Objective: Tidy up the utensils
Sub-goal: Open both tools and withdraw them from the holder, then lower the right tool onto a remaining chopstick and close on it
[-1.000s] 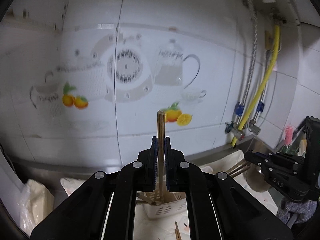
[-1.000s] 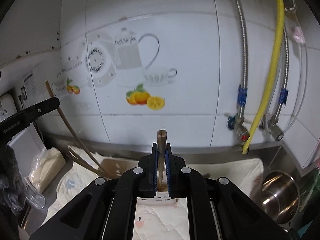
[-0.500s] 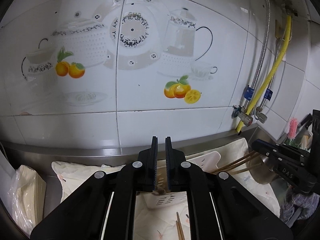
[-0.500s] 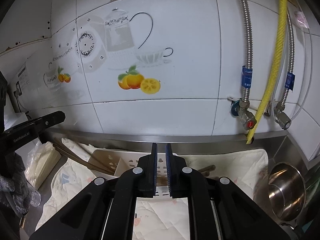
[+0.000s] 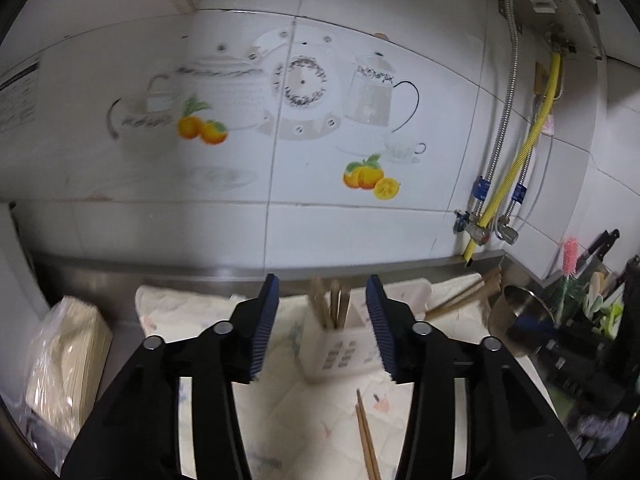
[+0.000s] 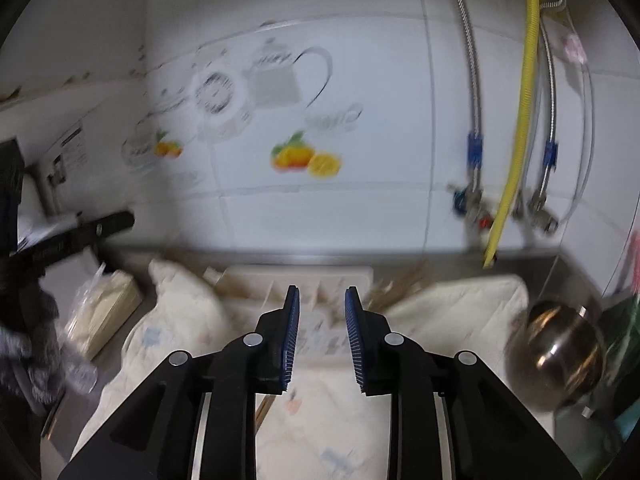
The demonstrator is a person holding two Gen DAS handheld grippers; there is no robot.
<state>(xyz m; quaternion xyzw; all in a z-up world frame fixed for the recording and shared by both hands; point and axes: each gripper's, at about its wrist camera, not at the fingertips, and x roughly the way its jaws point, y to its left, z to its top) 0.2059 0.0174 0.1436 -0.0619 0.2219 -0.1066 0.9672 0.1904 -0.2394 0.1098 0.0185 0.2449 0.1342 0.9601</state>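
The left gripper (image 5: 322, 312) stands wide apart and grips nothing. Beyond its tips, a white utensil holder (image 5: 344, 350) sits on the cloth (image 5: 192, 308) with wooden chopsticks (image 5: 330, 306) upright inside. Two more chopsticks (image 5: 366, 436) lie on the cloth below, between the jaws. The right gripper (image 6: 322, 316) is also spread and empty, with the holder (image 6: 300, 284) just past it.

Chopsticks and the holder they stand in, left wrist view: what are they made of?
The chopsticks look like bamboo or wood: matte tan with squared tops. The utensil holder looks like plastic: smooth cream-white walls with moulded rectangular slots. Blur leaves finer grain unreadable.
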